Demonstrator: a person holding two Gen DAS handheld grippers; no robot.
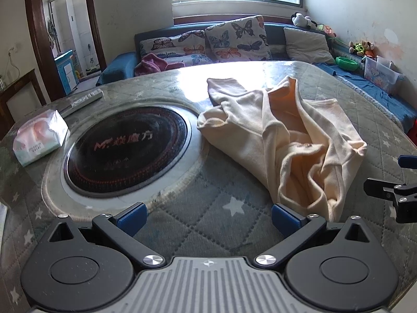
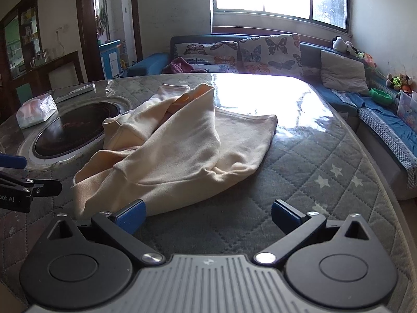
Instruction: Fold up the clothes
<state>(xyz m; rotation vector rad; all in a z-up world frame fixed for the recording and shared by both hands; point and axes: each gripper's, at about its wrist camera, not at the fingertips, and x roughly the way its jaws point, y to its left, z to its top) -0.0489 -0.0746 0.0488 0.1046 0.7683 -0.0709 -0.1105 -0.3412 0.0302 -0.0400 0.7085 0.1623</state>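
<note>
A cream-coloured garment (image 1: pixel 286 135) lies crumpled in a loose heap on the quilted grey table cover (image 1: pixel 208 208). It also shows in the right wrist view (image 2: pixel 177 146). My left gripper (image 1: pixel 208 215) is open and empty, low over the cover, with the garment's near edge just past its right fingertip (image 1: pixel 285 216). My right gripper (image 2: pixel 208 215) is open and empty, with the garment's near edge by its left fingertip (image 2: pixel 131 215). Each gripper shows at the edge of the other's view: the right one (image 1: pixel 391 182) and the left one (image 2: pixel 23 180).
A round black induction hob (image 1: pixel 127 151) is set into the table left of the garment. A tissue pack (image 1: pixel 39 138) and a remote (image 1: pixel 83 100) lie at the far left. A blue sofa with butterfly cushions (image 1: pixel 234 39) stands behind the table.
</note>
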